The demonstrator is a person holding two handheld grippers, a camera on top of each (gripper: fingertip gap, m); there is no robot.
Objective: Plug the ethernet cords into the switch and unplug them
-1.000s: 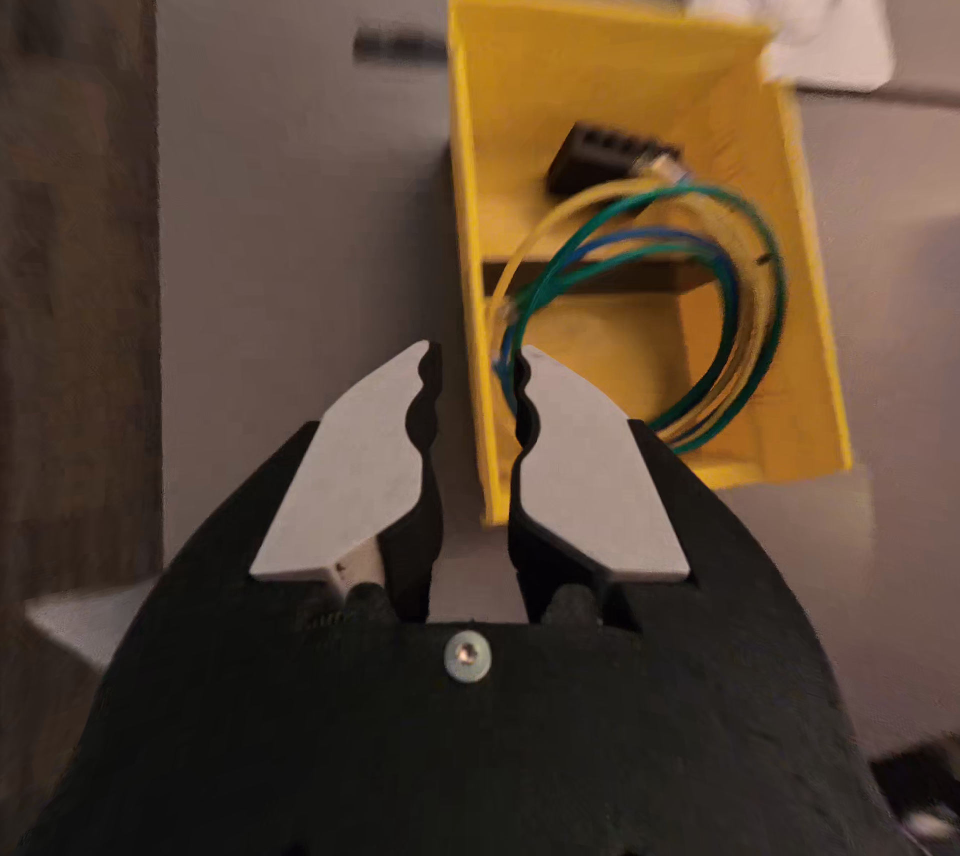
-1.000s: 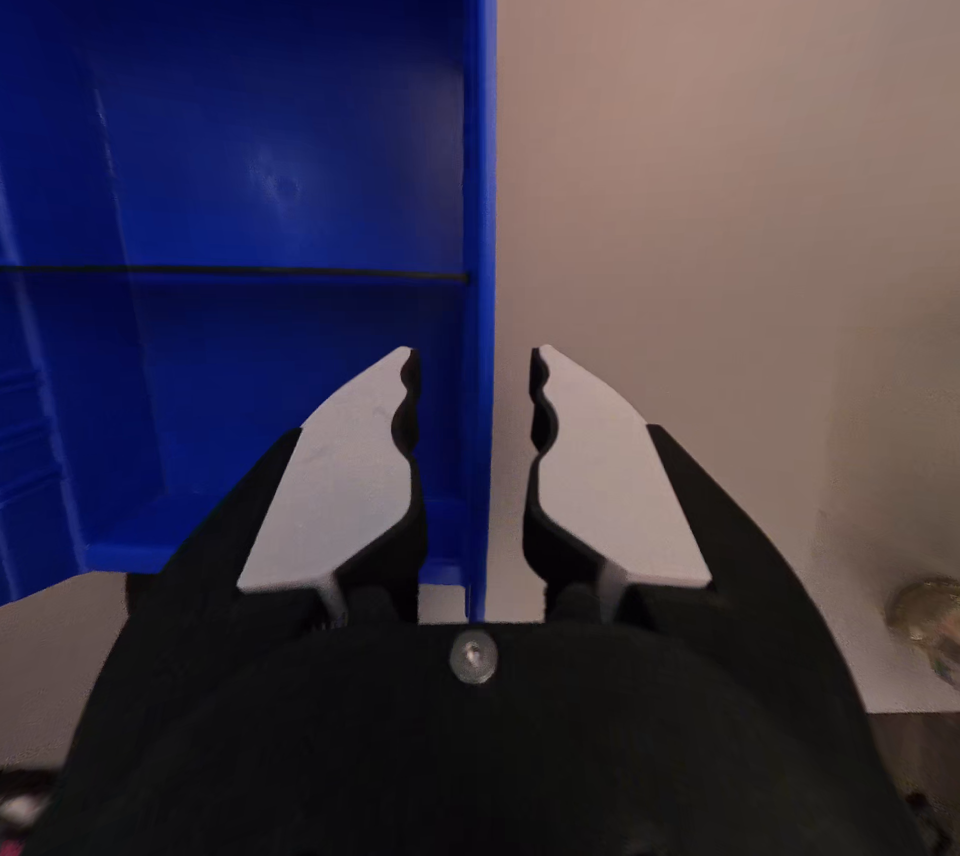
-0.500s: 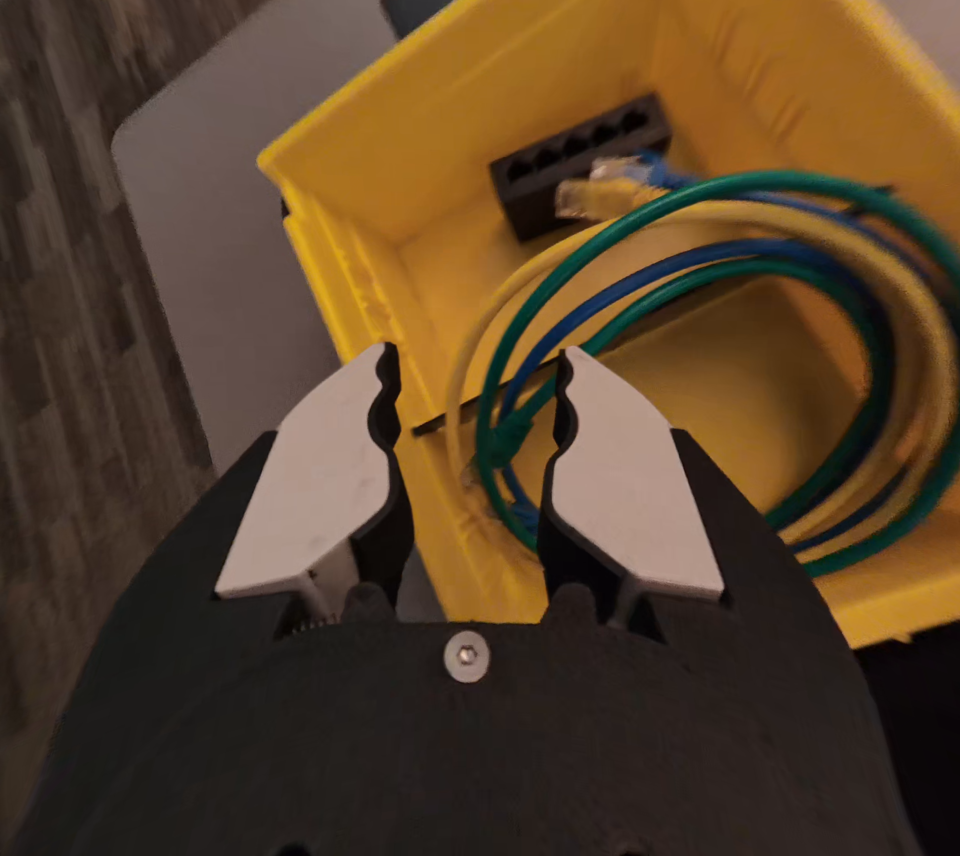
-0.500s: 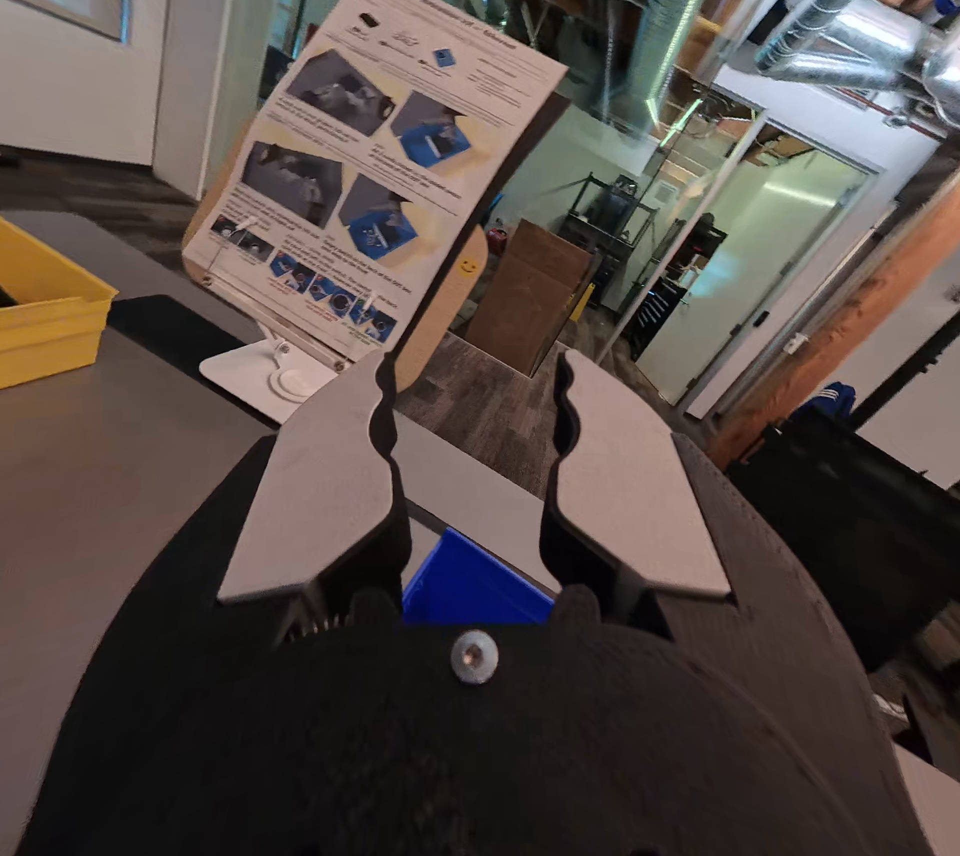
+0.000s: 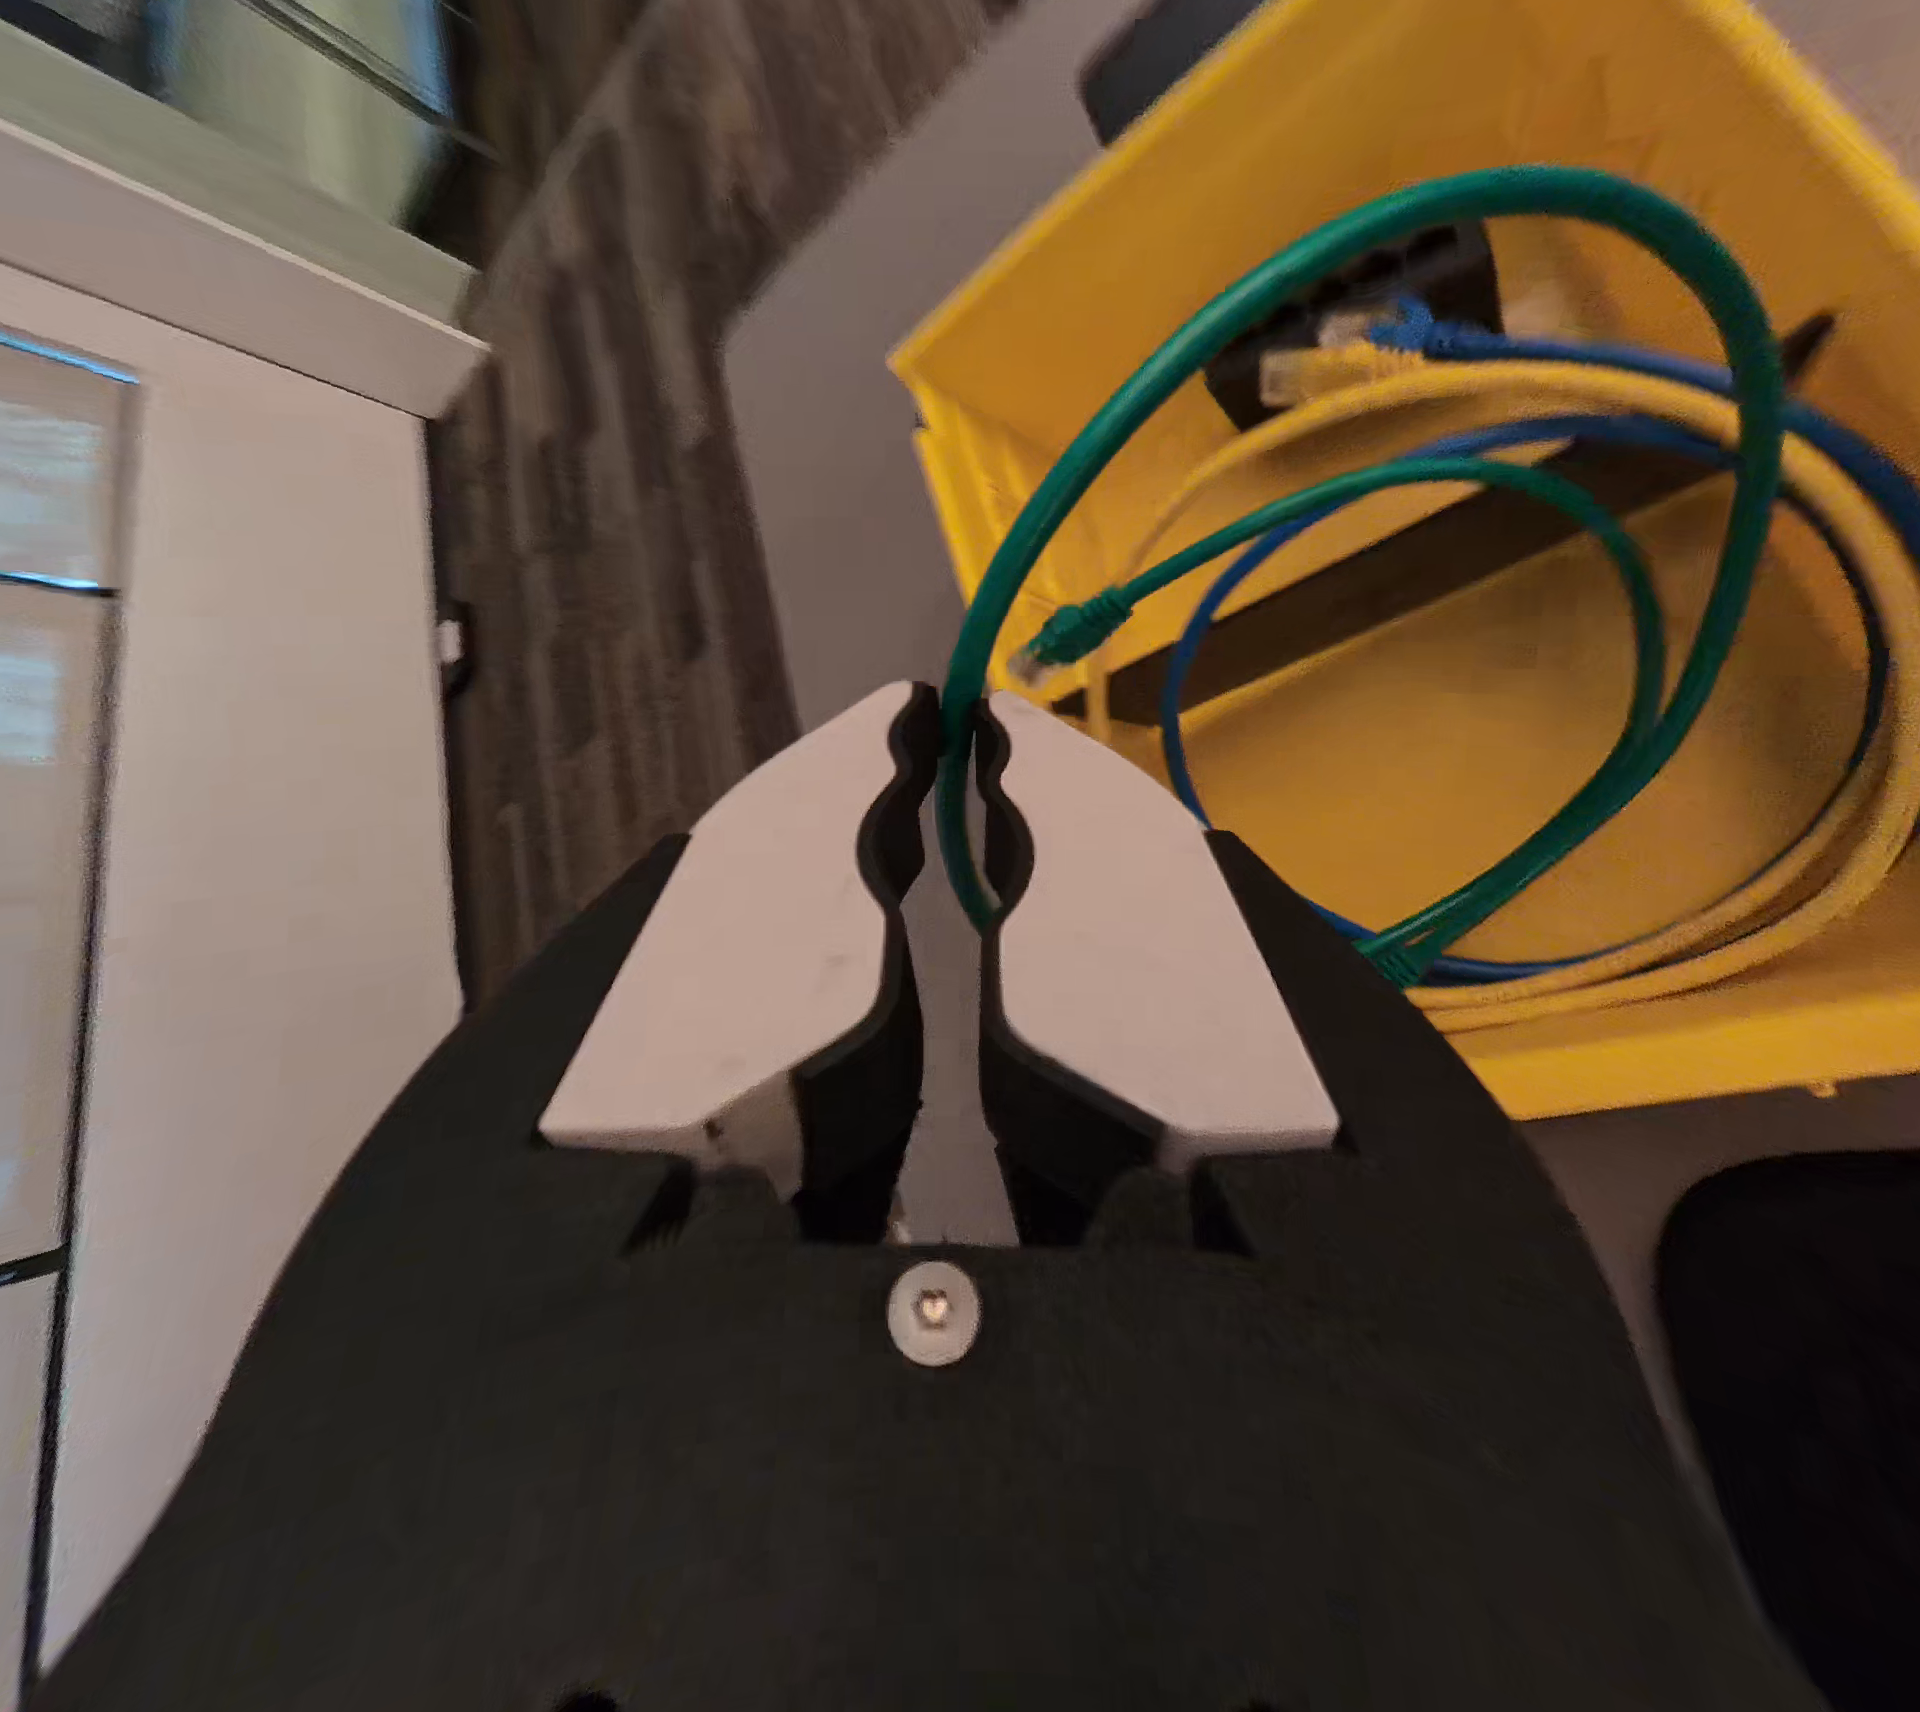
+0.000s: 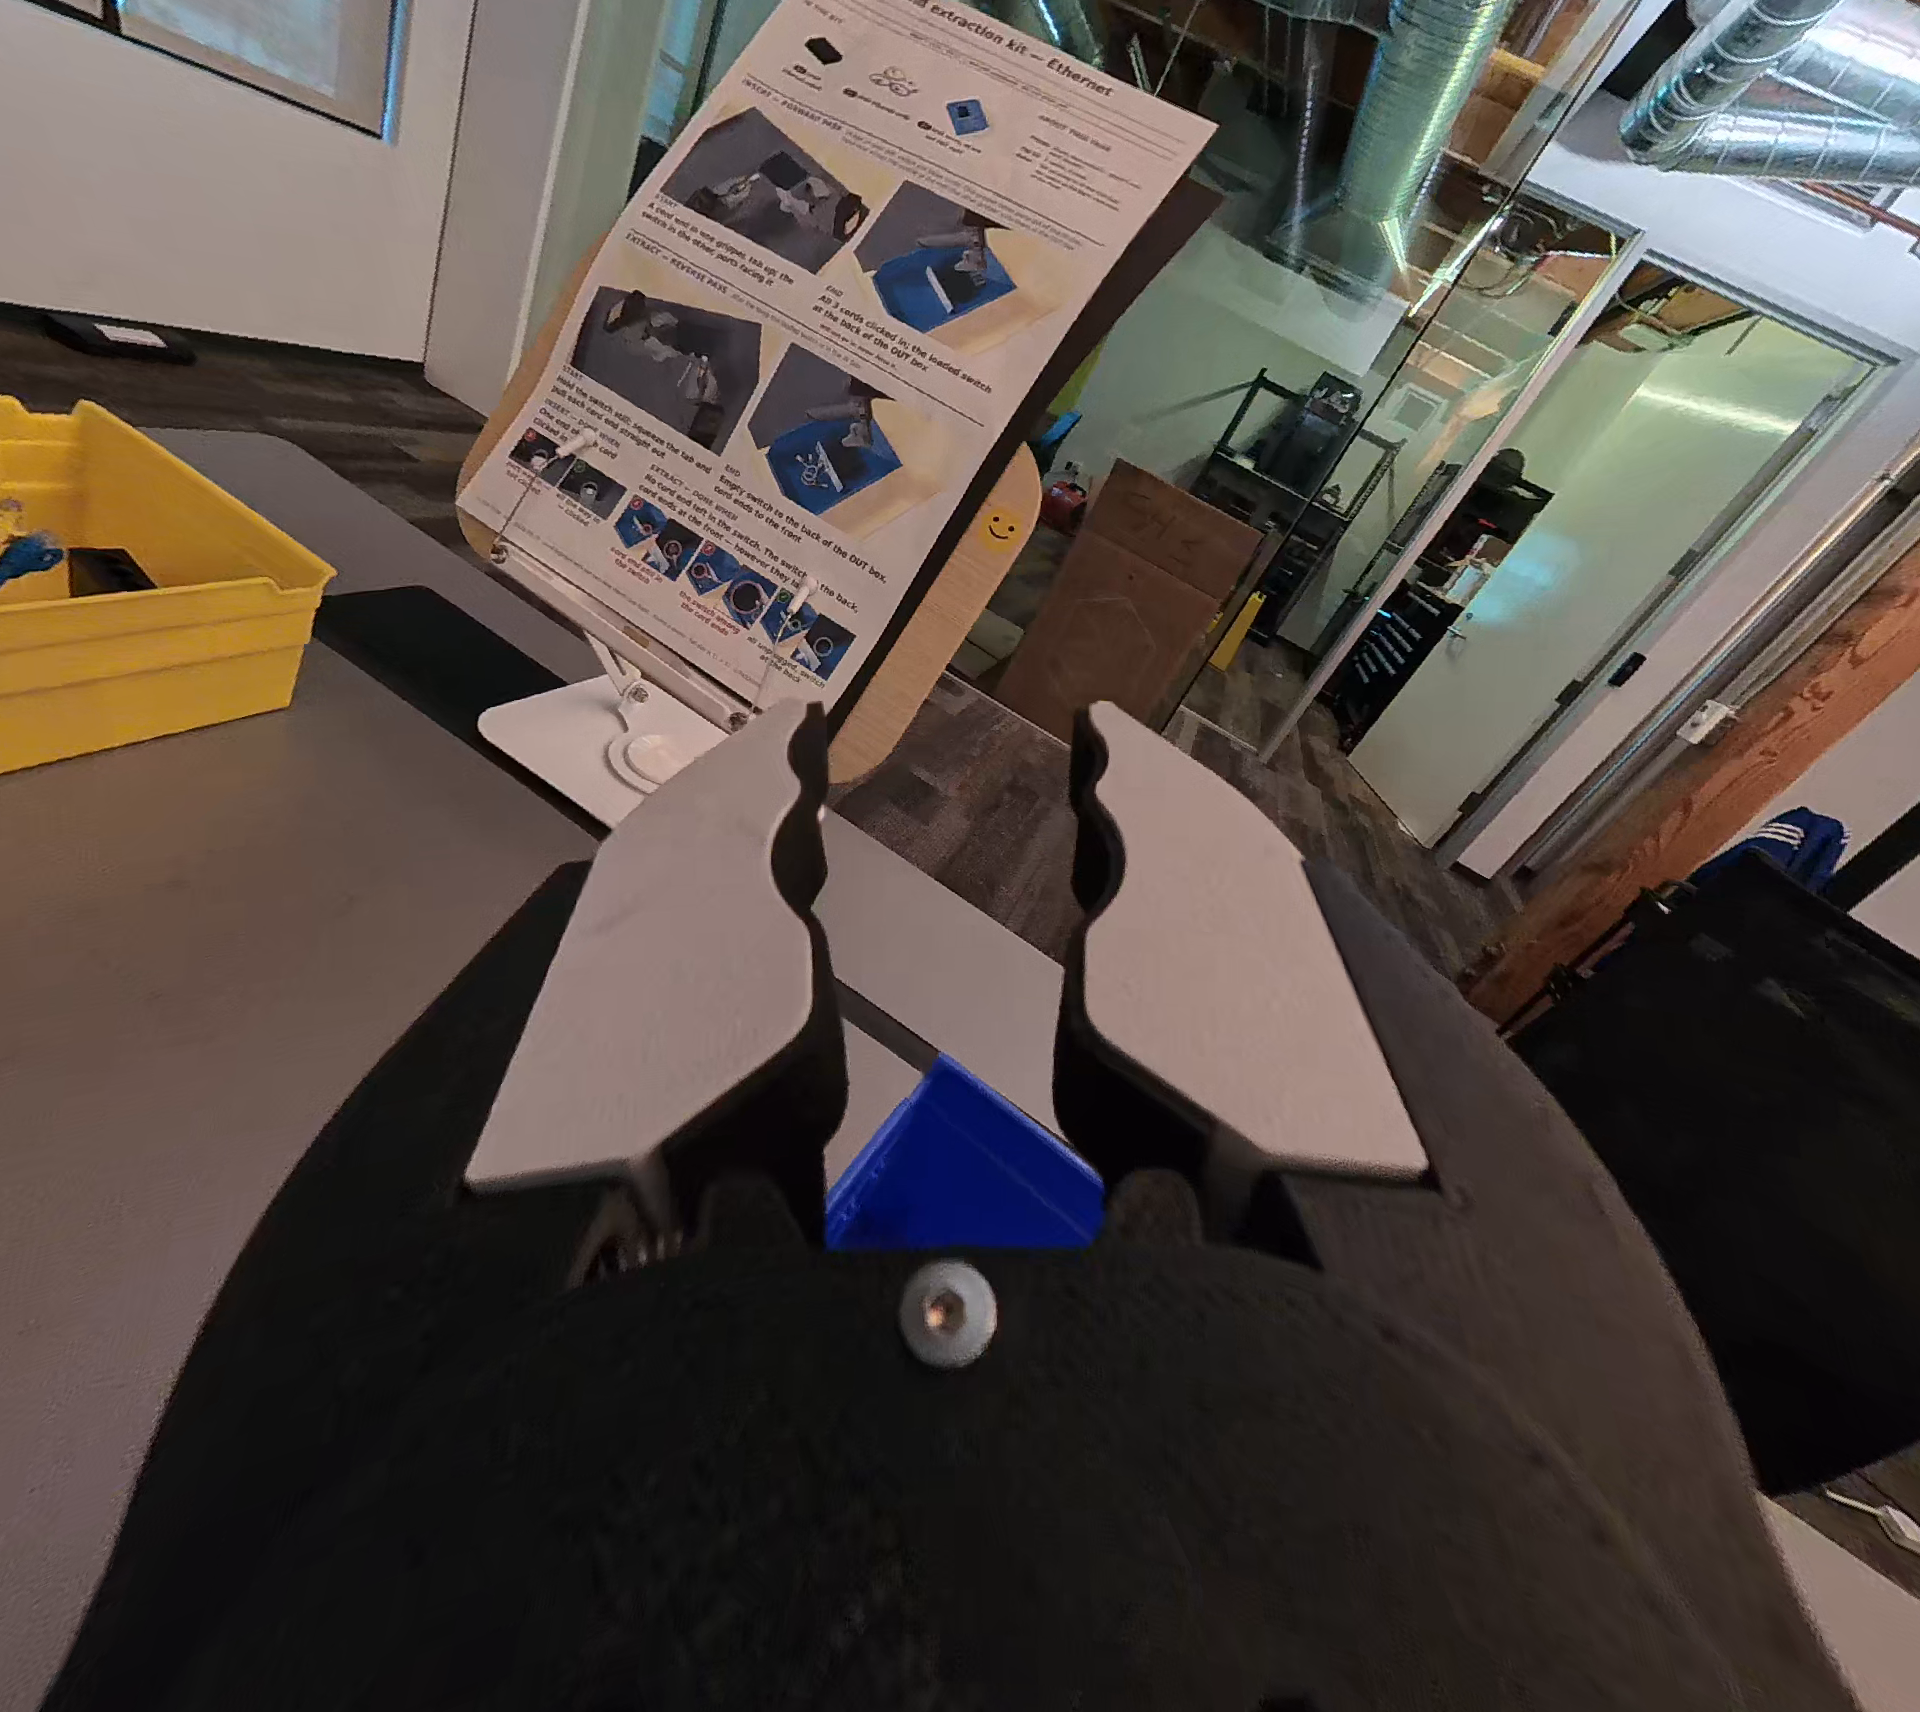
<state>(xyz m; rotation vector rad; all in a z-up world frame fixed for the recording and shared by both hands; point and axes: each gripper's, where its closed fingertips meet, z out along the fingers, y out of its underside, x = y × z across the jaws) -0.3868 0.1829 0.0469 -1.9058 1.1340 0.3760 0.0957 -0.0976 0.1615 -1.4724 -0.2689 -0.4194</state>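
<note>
In the left wrist view my left gripper (image 5: 956, 712) is shut on the green ethernet cord (image 5: 1403, 208) and holds its loop lifted above the yellow bin (image 5: 1351, 62). The cord's free green plug (image 5: 1075, 628) hangs just right of my fingertips. A yellow cord (image 5: 1766, 893) and a blue cord (image 5: 1184, 717) lie coiled in the bin. The black switch (image 5: 1382, 291) sits at the bin's far end, partly hidden by the cords. In the right wrist view my right gripper (image 6: 945, 732) is open and empty, raised above a blue bin (image 6: 966, 1163).
The yellow bin (image 6: 156, 623) stands on the grey table (image 6: 208, 935) at the left of the right wrist view. A printed instruction sheet on a white stand (image 6: 831, 332) stands behind it. A black mat (image 6: 436, 644) lies beside the bin. The floor lies past the table's edge. The grippers' ends are close to 55 centimetres from one another.
My left gripper closed on the green cord and lifted it out of the yellow bin. My right gripper rose from the blue bin and opened a little wider.
</note>
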